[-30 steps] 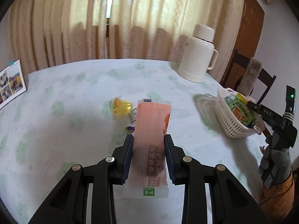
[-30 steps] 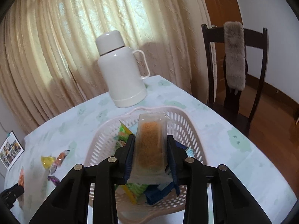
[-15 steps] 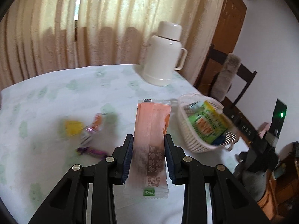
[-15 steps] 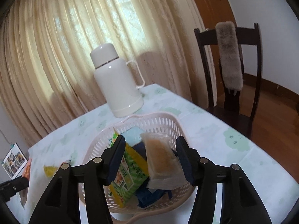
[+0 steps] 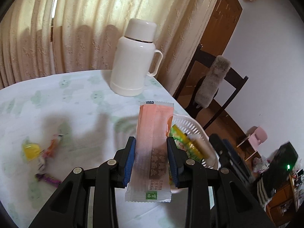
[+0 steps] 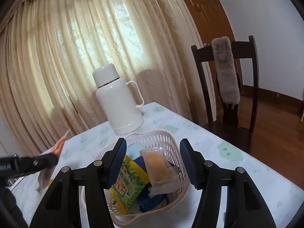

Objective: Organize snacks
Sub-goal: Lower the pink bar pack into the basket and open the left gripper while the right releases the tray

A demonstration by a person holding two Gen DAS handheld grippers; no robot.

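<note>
My left tongs point(image 5: 151, 156) clamp the pink packet point(image 5: 153, 144) bound for the basket point(image 6: 167, 142), while my right tongs point(image 6: 153, 163) gape empty above it.

Table point(image 5: 79, 98) under a pale cloth with green motifs — bore a white thermos jug point(image 5: 134, 58) beyond the tool, a pale perforated basket point(image 6: 161, 138) just ahead, and loose wrapped sweets point(image 5: 40, 158) to its left.

This is a home dining room. A table point(image 6: 218, 133) with a green-patterned cloth stands by cream curtains point(image 6: 76, 47), a dark wooden chair point(image 6: 237, 114) beside it. A white thermos jug point(image 6: 118, 102) stands on it; a wooden door point(image 5: 218, 28) is behind.
</note>
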